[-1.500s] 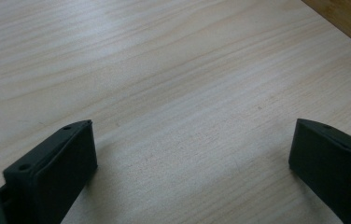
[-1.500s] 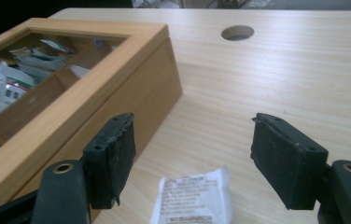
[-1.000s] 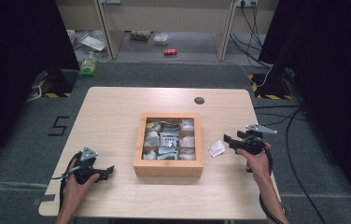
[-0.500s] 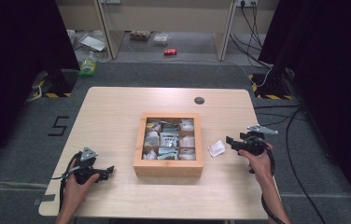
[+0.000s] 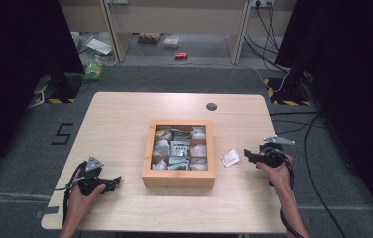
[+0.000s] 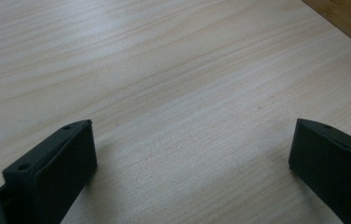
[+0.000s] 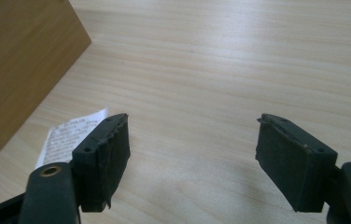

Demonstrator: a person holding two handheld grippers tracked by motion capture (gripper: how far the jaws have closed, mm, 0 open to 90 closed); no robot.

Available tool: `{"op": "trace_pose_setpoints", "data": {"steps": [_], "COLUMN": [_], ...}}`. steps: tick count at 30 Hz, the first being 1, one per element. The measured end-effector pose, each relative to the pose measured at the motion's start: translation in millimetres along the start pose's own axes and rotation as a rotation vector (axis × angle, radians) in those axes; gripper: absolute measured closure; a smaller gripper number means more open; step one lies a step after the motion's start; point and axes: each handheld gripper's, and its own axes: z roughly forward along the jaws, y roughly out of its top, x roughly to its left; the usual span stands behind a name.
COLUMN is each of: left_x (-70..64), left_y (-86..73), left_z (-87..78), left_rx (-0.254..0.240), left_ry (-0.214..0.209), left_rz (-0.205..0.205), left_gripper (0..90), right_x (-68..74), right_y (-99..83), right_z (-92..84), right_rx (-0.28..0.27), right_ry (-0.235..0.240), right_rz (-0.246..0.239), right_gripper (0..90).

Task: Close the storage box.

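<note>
Here, right tongs: spread, empty, just beside white packet near table's right edge
Left tongs: spread, empty, near front-left corner
Wooden box: mid-table

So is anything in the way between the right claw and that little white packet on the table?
No. The right claw is open and the white packet lies just beside it on bare table, with nothing between.

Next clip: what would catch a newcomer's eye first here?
The wooden compartment box at the table's middle, its cells full of small packets. Right of it a white packet lies on the table, just ahead of the open right gripper. The left gripper, also open, rests near the front left.
</note>
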Motion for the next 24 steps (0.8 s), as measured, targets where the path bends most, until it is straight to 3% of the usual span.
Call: {"op": "trace_pose_setpoints", "data": {"steps": [10,12,14,24], "left_x": [0.0,0.0,0.0,-0.1], "left_y": [0.0,0.0,0.0,0.0], "left_z": [0.0,0.0,0.0,-0.1], "left_rx": [0.0,0.0,0.0,0.0], "left_ry": [0.0,0.0,0.0,0.0], "left_rz": [-0.001,0.0,0.0,0.001], "left_gripper": [0.2,0.2,0.2,0.2], "right_x": [-5.4,-5.9,-5.8,-6.4], "right_y": [-9.0,-12.2,-15.4,-15.3], "right_z": [6.7,10.0,12.4,12.6], "right_rx": [0.046,0.069,0.054,0.055], "right_ry": [-0.052,-0.07,-0.086,-0.084], "right_rz": [-0.024,-0.051,-0.093,-0.092], "right_gripper": [26.5,25.5,24.1,23.5]}}
